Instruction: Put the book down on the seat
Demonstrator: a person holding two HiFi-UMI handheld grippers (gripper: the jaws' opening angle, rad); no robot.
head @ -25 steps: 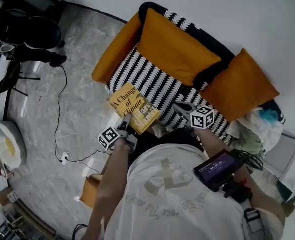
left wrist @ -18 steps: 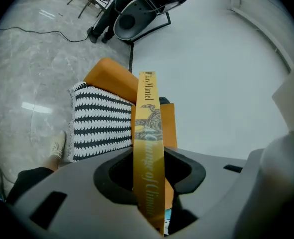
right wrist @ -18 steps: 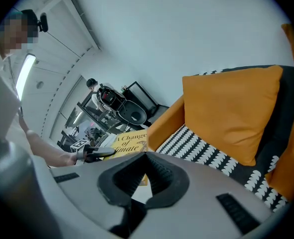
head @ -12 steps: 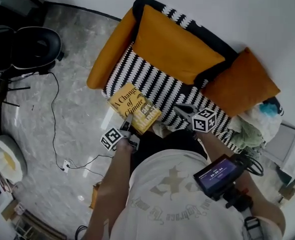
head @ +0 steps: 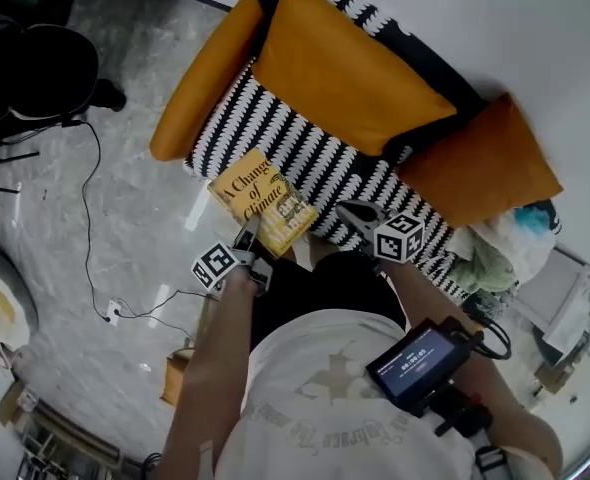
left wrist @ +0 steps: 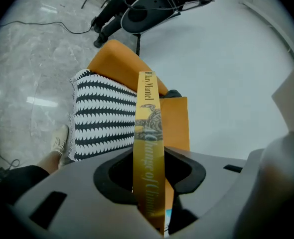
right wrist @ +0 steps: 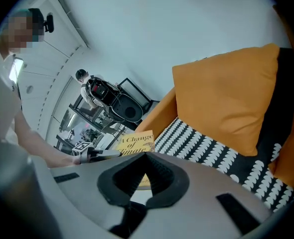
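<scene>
A yellow book (head: 263, 200) hangs over the front left corner of the black-and-white patterned seat (head: 315, 163), partly out over the floor. My left gripper (head: 248, 236) is shut on the book's near edge. In the left gripper view the book (left wrist: 148, 128) stands edge-on between the jaws of my left gripper (left wrist: 149, 158), with the seat (left wrist: 104, 116) beyond it. My right gripper (head: 355, 214) hovers over the seat's front edge to the right of the book, jaws together and holding nothing. From the right gripper (right wrist: 146, 156) I see the book (right wrist: 136, 142) and the left gripper (right wrist: 94, 155).
An orange back cushion (head: 345, 68), an orange left armrest (head: 200, 83) and an orange right cushion (head: 480, 173) border the seat. Clothes (head: 495, 253) are piled at the right. A cable (head: 90, 218) lies on the marble floor; a black chair (head: 35, 68) stands far left.
Both grippers have sunk a little toward the seat's front edge. The book has stayed in the left gripper and come lower with it.
</scene>
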